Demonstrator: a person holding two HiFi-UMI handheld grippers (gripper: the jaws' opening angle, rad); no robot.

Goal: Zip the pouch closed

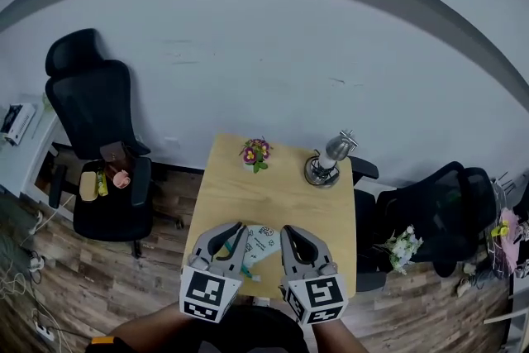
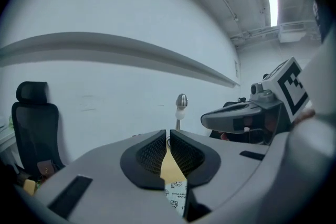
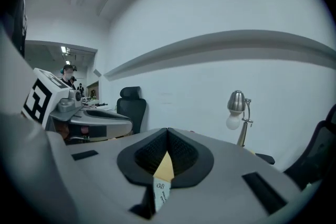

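Left claw [image 2: 168, 136]: jaws drawn to a thin slit, nothing pinched at the tips. Through the slit, table and a strip of printed pouch [image 2: 177, 194] below.

Right claw [image 3: 167, 131]: tips together, also empty. The same pouch [image 3: 161, 191] shows low in its gap.

Head view: left claw [image 1: 228, 230] and right claw [image 1: 293, 232] flank the pouch [image 1: 263, 242]. It lies flat on the table [image 1: 273, 194] at the 6 o'clock edge, nearest the person. Small teal bit at the pouch's 7 o'clock corner, possibly the pull; too small to tell. Zip line not readable.

Judgement: zipping not yet begun; both claws must open first.
- One claw pins the fabric at the zip's starting end, to stop the pouch sliding or bunching.
- The other takes the pull only, not the cloth beside it.
- Draw straight along the teeth and low to the table; hold the anchor firm throughout.

Beyond: flower pot [image 1: 255, 153] at 11 o'clock, lamp [image 1: 326, 161] at 1 o'clock, both well apart from the pouch. Black chair [image 1: 95, 120] off the table at 9 o'clock.
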